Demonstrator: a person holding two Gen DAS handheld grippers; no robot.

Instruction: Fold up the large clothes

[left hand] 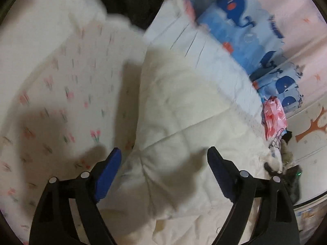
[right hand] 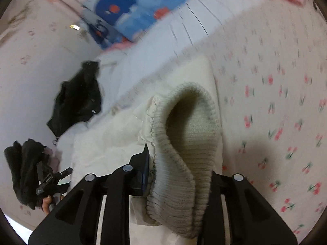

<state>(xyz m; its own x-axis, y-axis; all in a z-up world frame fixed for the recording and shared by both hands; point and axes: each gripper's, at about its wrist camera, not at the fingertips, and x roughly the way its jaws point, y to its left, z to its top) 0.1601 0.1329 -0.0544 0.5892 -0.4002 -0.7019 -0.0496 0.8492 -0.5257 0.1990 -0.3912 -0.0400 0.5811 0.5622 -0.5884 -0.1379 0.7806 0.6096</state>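
Cream quilted jacket (left hand: pixel 184 110) lies on the floral bedsheet (left hand: pixel 61 94), just near of the whale-print pillow (left hand: pixel 237 12).

Left gripper (left hand: pixel 164 159): released, jaws wide above the jacket.

Right gripper (right hand: pixel 179 175): the jacket's ribbed cuff (right hand: pixel 184 143) sits between the jaws; whether it is clamped, cannot tell.

Right view only: black garment (right hand: pixel 77 100) at left.

Left view only: pink plastic bag (left hand: pixel 273 118), contents not discernible.

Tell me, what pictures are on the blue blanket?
Dark blue whales on the blue blanket, clearest in the left wrist view.
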